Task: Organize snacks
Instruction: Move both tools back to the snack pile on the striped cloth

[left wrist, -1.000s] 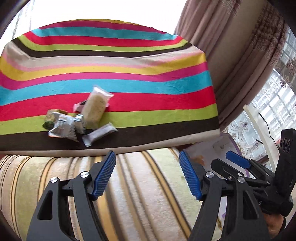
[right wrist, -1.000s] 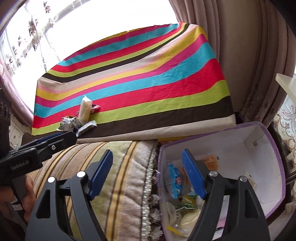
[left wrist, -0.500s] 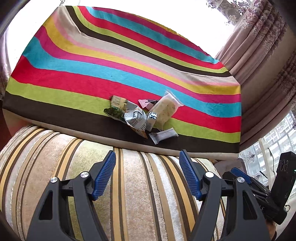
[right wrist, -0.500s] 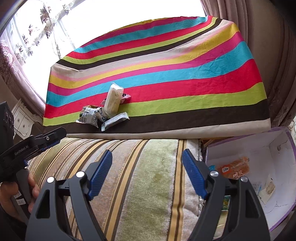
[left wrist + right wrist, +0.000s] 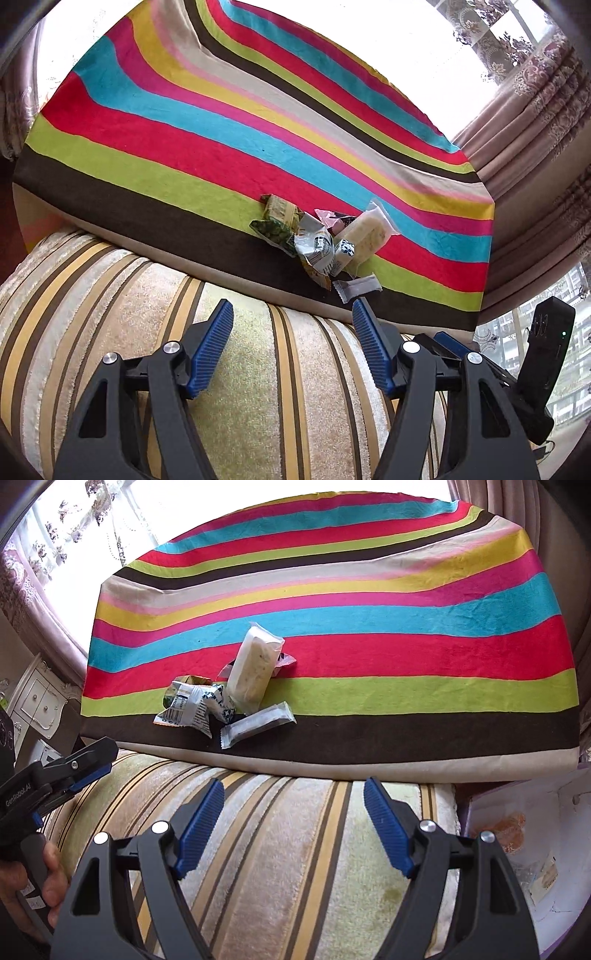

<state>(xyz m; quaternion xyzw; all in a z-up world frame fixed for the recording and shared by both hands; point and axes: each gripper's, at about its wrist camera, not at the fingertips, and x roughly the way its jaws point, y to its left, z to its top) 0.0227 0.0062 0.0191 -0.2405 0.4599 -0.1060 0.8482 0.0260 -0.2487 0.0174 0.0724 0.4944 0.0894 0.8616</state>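
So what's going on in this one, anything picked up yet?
Nothing is picked up yet. A person holds a gripper in each hand above a striped cushion, both aimed at a small pile of snack packets on the striped cloth. The left gripper is empty, its jaws having just closed a little. The right gripper is open and empty too. A white box with some snacks in it sits off to the right.

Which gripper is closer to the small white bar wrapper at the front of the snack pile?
Left, as far as I can tell. The left gripper sits just short of the white bar wrapper; the right gripper is farther back over the cushion.
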